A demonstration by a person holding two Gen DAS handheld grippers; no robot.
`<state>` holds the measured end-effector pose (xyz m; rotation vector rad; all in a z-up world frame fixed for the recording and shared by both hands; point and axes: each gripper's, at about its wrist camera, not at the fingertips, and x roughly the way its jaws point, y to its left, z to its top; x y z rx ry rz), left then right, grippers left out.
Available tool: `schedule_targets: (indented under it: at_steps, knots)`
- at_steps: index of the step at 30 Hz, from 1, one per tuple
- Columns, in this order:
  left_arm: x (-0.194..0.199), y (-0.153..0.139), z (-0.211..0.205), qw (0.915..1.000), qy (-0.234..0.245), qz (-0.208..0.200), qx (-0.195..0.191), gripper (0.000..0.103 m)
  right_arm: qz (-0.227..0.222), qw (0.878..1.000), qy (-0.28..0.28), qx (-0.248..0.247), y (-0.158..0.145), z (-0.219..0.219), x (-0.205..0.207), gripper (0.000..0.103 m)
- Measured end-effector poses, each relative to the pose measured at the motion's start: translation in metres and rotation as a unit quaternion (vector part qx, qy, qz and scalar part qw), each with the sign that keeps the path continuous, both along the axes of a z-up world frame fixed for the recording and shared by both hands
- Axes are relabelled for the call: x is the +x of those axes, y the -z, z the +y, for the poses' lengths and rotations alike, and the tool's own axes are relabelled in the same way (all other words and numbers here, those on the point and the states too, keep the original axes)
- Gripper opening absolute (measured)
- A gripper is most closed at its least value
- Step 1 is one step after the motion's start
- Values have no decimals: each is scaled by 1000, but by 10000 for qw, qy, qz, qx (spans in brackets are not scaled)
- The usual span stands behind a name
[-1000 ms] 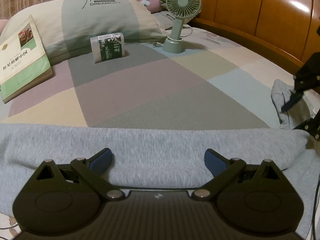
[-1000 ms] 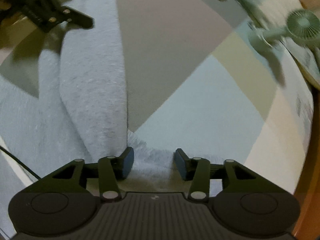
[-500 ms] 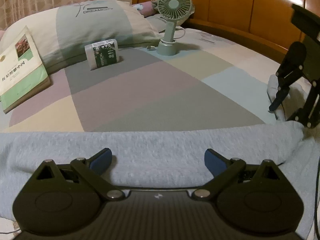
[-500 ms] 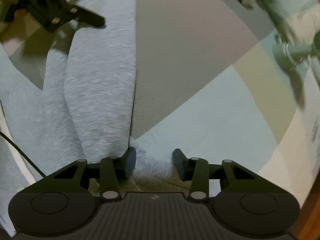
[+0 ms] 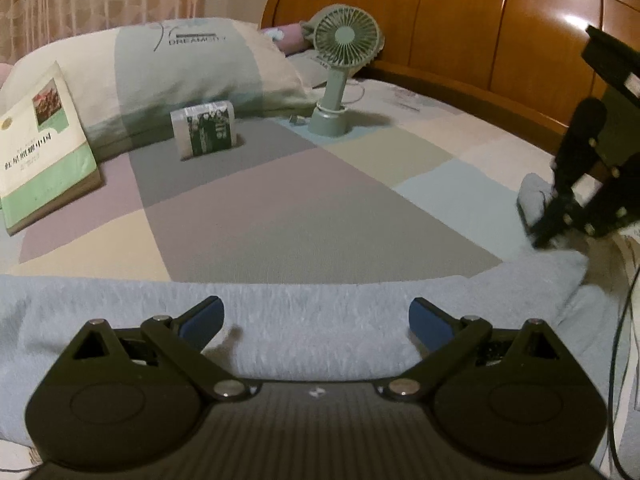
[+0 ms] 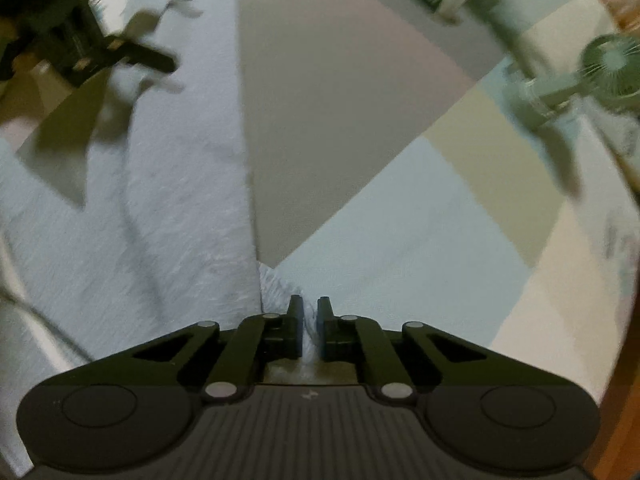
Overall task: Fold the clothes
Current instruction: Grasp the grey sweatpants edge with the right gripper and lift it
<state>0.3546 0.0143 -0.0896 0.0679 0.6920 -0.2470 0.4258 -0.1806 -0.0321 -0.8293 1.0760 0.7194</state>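
A light grey fleece garment (image 5: pixel 304 312) lies across the near part of the checked bedspread (image 5: pixel 280 208). My left gripper (image 5: pixel 316 320) hovers over it, open, with nothing between its blue pads. In the right wrist view the same garment (image 6: pixel 168 200) runs down the left side, and my right gripper (image 6: pixel 309 320) is shut on its corner, a fold of grey cloth pinched between the pads. The right gripper (image 5: pixel 540 240) also shows at the right edge of the left wrist view, pointing steeply down at the garment's end.
A green desk fan (image 5: pixel 340 76) stands near the wooden headboard (image 5: pixel 480 28). A small green and white pack (image 5: pixel 206 130), a book (image 5: pixel 40 148) and a pillow (image 5: pixel 180 68) lie at the back left. A dark cable (image 5: pixel 616 360) hangs at the right.
My right gripper's jaws have closed onto the garment's corner, pinching the cloth. The left gripper has stayed open and nearly still.
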Motion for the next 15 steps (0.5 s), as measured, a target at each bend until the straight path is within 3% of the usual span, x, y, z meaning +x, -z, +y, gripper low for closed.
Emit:
schedule_targets:
  at_steps: [7, 11, 12, 13, 15]
  knots:
    - [2, 1, 5, 9999, -93, 27, -43, 99, -946, 9932, 627, 255, -25, -14, 35, 8]
    - [2, 2, 6, 9999, -100, 29, -44, 99, -1336, 9837, 1153, 362, -22, -20, 64, 7]
    - [3, 2, 6, 9999, -107, 29, -45, 99, -1414, 9809, 1284, 368, -20, -20, 71, 0]
    - [3, 2, 7, 9999, -118, 28, -50, 99, -1492, 9779, 1415, 373, -17, -20, 78, 1]
    - [3, 2, 8, 9999, -142, 32, -59, 99, -1757, 9675, 1800, 257, -15, -26, 88, 1]
